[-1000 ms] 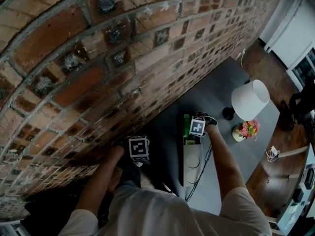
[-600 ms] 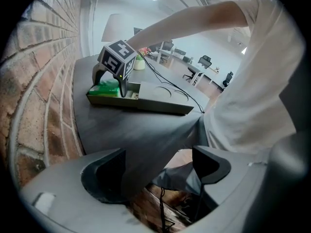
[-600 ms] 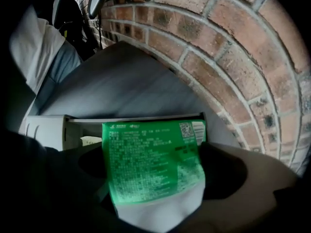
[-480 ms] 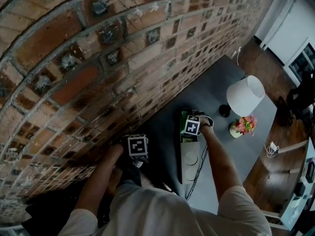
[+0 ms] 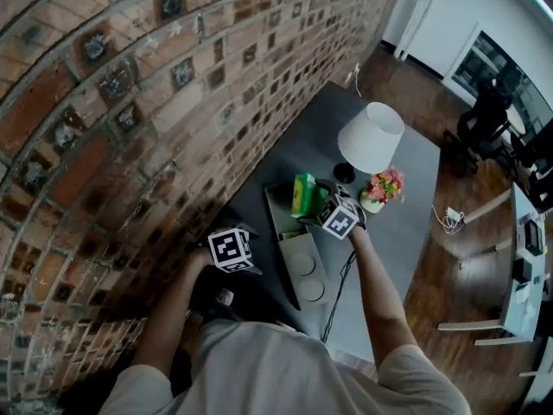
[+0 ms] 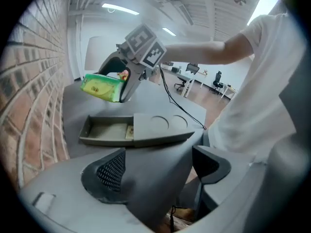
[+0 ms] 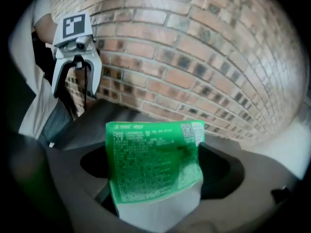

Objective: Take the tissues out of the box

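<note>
A green tissue pack [image 5: 303,194] hangs in the air above the open end of a long grey box [image 5: 278,210] on the grey table. My right gripper [image 5: 315,204] has the pack between its jaws, which are closing on it. In the right gripper view the pack [image 7: 153,161] fills the gap between the jaws and stands upright. The left gripper view shows the pack [image 6: 102,87] lifted clear of the box [image 6: 104,130]. My left gripper [image 5: 246,236] waits open and empty at the table's near edge, short of the box.
A brick wall [image 5: 130,102] runs along the table's left side. Behind the box stand a white lamp [image 5: 370,137] and a small pot of flowers [image 5: 384,184]. The box's closed part has two round recesses [image 5: 304,271]. A black cable [image 5: 344,275] trails off the table.
The right gripper has come up from the box's open end with the green pack in its jaws. The head view has swung. The left gripper has stayed where it was.
</note>
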A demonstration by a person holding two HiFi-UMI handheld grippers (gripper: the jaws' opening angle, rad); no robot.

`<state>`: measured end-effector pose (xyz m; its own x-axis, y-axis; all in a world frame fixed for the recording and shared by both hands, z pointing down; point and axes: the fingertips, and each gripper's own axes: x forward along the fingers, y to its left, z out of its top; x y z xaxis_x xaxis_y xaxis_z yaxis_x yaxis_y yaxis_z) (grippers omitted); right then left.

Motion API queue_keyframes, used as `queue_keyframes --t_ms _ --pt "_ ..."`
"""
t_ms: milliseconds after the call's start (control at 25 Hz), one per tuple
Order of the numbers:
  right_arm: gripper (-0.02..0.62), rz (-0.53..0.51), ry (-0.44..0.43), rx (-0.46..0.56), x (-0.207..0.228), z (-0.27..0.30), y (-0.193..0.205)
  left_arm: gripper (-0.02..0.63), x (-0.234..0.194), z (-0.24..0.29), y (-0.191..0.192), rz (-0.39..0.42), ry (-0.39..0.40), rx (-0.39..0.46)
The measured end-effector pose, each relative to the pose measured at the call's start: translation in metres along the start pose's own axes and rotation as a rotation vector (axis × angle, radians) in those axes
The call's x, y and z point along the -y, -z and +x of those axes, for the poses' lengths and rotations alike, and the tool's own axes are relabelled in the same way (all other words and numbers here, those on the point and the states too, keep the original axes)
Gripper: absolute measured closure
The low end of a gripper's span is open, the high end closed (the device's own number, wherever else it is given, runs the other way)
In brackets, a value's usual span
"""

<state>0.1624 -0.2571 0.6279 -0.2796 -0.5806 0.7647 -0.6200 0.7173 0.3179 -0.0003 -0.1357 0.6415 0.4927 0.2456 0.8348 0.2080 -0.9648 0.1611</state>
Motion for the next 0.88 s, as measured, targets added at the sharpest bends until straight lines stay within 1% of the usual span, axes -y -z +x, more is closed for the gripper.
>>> queue_keyframes --t_ms 160,240,360,400,480,560,600,640,720,760,800,880 --pt "0.061 0.215 0.168 0.177 0.005 -0.089 0.007 0.178 0.004 -0.002 -0.06 0.078 0.001 0.122" --pt "0.061 0.311 0.263 0.26 0.006 -0.128 0.019 0.178 0.001 0.003 -0.093 0.076 0.002 0.21" --pt "0.063 0.462 0.387 0.372 0.004 -0.176 0.045 0.187 -0.004 0.003 -0.146 0.031 0.0 0.389" --pt "0.063 0.505 0.425 0.41 0.001 -0.193 0.051 0.196 -0.003 0.001 -0.161 0.029 -0.001 0.44" --pt "0.063 0.586 0.505 0.492 -0.008 -0.227 0.06 0.204 0.003 -0.002 -0.186 0.052 -0.007 0.509" --pt "0.064 0.65 0.584 0.575 -0.019 -0.259 0.067 0.204 0.009 -0.004 -0.206 0.093 -0.023 0.548" --pt "0.064 0.676 0.623 0.612 -0.025 -0.273 0.07 0.204 0.012 -0.005 -0.214 0.117 -0.044 0.566" --pt "0.064 0.699 0.66 0.643 -0.031 -0.286 0.073 0.206 0.014 -0.008 -0.222 0.145 -0.082 0.589" --pt "0.065 0.734 0.733 0.677 -0.045 -0.307 0.08 0.206 0.013 -0.017 -0.238 0.193 -0.202 0.65" --pt "0.066 0.747 0.768 0.686 -0.053 -0.316 0.083 0.201 0.014 -0.024 -0.245 0.205 -0.259 0.683" --pt "0.065 0.758 0.804 0.696 -0.06 -0.324 0.086 0.21 0.016 -0.03 -0.249 0.206 -0.299 0.717" --pt "0.066 0.765 0.87 0.723 -0.075 -0.337 0.089 0.215 0.024 -0.039 -0.255 0.186 -0.32 0.79"
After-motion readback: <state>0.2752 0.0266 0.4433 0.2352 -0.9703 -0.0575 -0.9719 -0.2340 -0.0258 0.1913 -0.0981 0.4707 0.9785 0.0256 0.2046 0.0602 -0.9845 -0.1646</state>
